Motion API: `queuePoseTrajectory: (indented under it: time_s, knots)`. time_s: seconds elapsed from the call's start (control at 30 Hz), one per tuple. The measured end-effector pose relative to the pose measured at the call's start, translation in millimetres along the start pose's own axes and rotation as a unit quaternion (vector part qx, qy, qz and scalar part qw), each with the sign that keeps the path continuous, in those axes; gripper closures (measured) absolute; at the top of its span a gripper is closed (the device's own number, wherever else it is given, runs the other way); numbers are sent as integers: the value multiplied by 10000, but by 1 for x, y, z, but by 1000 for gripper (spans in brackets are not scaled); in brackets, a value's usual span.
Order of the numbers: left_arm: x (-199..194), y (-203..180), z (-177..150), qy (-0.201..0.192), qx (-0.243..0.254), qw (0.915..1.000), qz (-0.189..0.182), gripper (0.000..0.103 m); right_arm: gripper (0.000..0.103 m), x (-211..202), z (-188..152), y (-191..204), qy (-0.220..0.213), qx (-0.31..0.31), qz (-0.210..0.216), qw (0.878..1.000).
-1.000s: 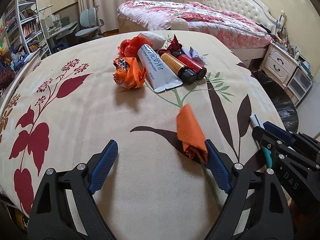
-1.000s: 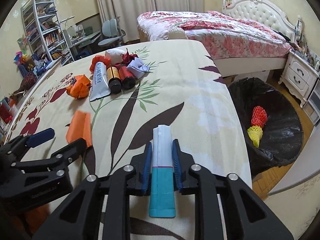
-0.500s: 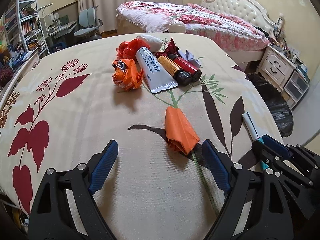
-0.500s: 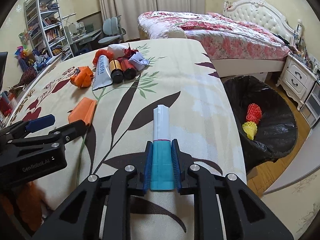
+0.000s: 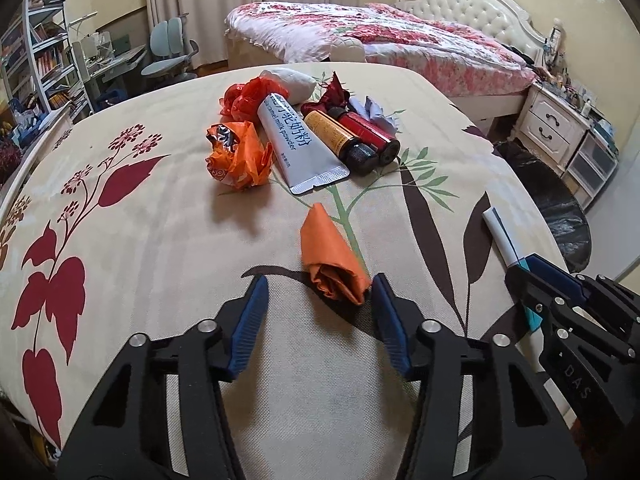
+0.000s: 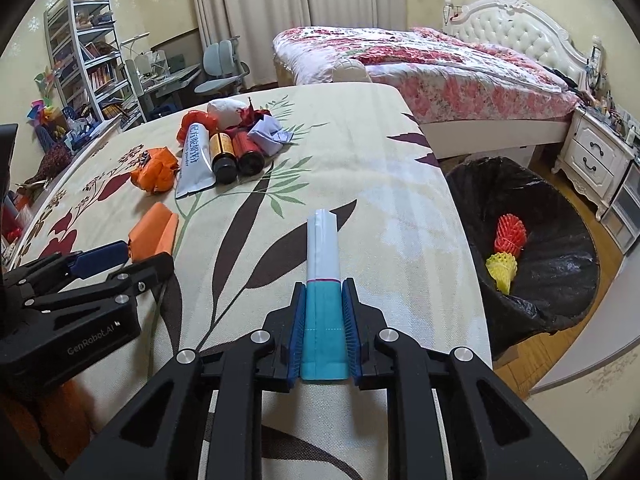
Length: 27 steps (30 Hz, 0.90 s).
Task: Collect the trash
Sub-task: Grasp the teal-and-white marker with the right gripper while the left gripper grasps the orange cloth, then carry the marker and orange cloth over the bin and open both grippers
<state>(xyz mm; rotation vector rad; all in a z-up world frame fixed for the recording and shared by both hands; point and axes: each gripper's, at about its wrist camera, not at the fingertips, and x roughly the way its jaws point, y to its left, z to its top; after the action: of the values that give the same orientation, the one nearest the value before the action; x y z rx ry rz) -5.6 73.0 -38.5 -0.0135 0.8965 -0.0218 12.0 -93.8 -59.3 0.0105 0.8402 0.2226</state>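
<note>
Table (image 5: 160, 240) with a cream cloth printed in red and brown leaves carries everything. Trash bin (image 6: 560, 208) with a black liner stands on the floor just off the table's right edge; a red foam net (image 6: 510, 232) and a yellow foam net (image 6: 502, 272) lie inside.

Left gripper (image 5: 318, 300), near edge of table, jaws spread wide, holding nothing. Folded orange wrapper (image 5: 332, 260) lies flat on the cloth between the fingertips, its near end right by the right finger; contact cannot be told.

Right gripper (image 6: 323, 322), near the right edge, clamped on a white and teal packet (image 6: 322, 280). Teal end sits between the pads, white end sticks out forward. Cannot tell if the packet touches the cloth.

Trash cluster toward the far edge: silver milk powder sachet (image 5: 296, 144), beside it a yellow-label bottle (image 5: 340, 140) and a red bottle (image 5: 370, 136) lying side by side, dark caps toward the camera. Crumpled orange bag (image 5: 236, 156) left of the sachet, red plastic bag (image 5: 244, 98) behind it, white wad (image 5: 290, 82) at the far end, crumpled pale purple paper (image 5: 376, 110) and dark red foil (image 5: 334, 94) behind the bottles.
</note>
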Motion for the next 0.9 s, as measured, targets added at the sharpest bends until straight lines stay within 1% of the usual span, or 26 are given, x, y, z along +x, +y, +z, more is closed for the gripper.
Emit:
queuePoseTrajectory:
  time_s: [0.03, 0.07, 0.1, 0.2, 0.43, 0.63, 0.9]
  knots:
    - [-1, 1, 0, -15, -18, 10000, -62, 69, 84, 0, 0, 0, 1, 5, 8, 10000]
    - [-1, 3, 0, -21, -53, 9999, -148, 73, 84, 0, -1, 0, 1, 15, 15, 10000]
    - [-1, 5, 0, -21, -93, 9996, -247, 81, 84, 0, -1, -1, -2, 26, 17, 10000]
    - [-1, 7, 0, -23, -128, 9994, -336, 90, 84, -1, -1, -3, -11, 60, 14, 10000]
    - [-6, 6, 0, -68, -146, 9990, -422, 94, 84, -2, -1, -5, -36, 76, 1, 10000]
    - [-15, -3, 6, -287, -17, 9987, -415, 94, 84, -6, 1, -10, -104, 143, -32, 9998]
    - [-16, -6, 7, -239, -64, 9987, -455, 94, 84, -6, 2, -13, -137, 176, -42, 9997]
